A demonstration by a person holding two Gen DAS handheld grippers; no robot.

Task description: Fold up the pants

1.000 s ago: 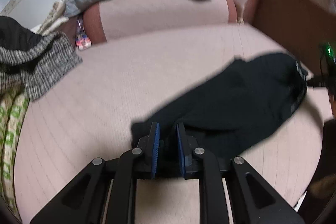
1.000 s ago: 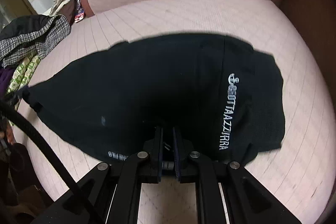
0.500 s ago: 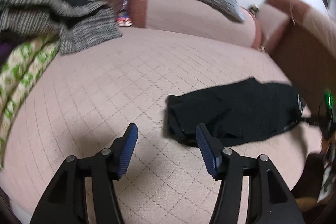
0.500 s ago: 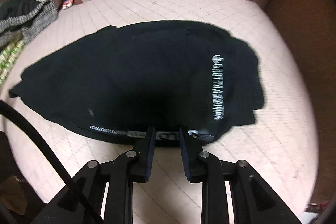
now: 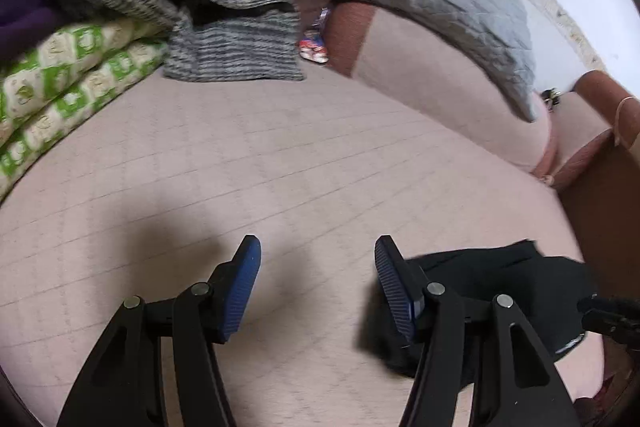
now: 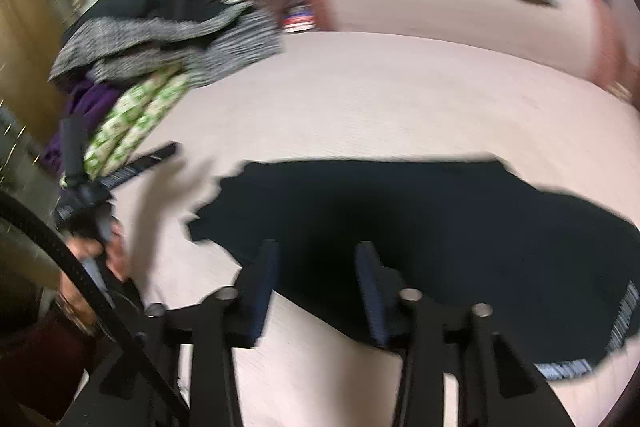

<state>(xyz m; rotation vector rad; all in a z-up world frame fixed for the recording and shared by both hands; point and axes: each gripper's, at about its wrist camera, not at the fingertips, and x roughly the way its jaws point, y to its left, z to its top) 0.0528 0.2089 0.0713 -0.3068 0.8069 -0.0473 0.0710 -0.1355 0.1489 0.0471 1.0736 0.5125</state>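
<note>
We hold both the left gripper (image 5: 318,283) and right gripper (image 6: 316,287) with jaws wide, empty, above the folded pants (image 6: 420,227); careless regrasping could undo our fold.

We see black pants (image 6: 420,227) lying flat, folded into a compact bundle on the pink quilted surface, white-lettered waistband along the near right edge; view blurred.

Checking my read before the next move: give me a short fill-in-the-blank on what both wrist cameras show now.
1. Both the left gripper and right gripper have their jaws ____.
2. The pants are ____ in colour.
3. The pants lie on the ____ quilted cover.

Missing words: open; black; pink
</note>
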